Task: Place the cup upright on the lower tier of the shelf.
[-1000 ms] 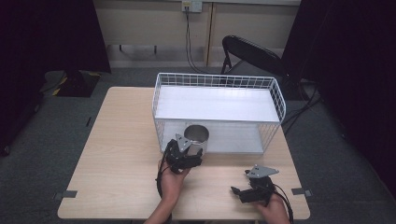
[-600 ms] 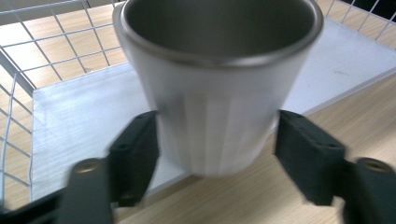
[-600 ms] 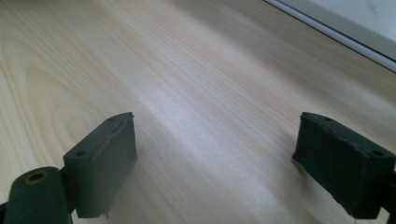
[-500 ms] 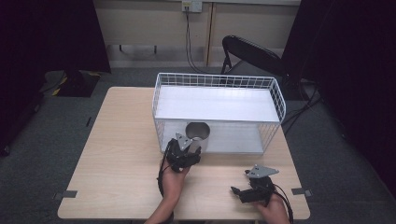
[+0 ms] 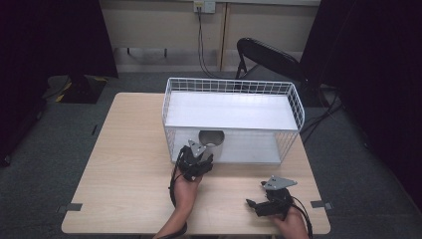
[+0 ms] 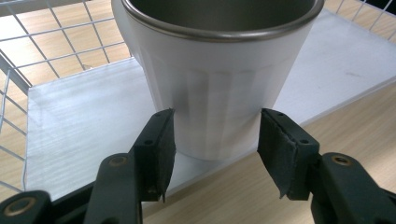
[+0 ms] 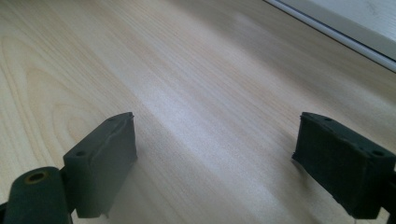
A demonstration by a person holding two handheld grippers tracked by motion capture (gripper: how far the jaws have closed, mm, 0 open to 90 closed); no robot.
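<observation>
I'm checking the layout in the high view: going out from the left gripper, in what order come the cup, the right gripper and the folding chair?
1. The cup: just ahead of the left gripper, on the white rack's lower shelf.
2. The right gripper: to its right, nearer the person, over the table.
3. The folding chair: beyond the table's far edge.

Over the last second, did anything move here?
Barely. The cup in the wire basket looks to tip slightly toward the left claw, whose jaws sit on either side of its base, not clearly pressing. The right claw stayed open above the table.
</observation>
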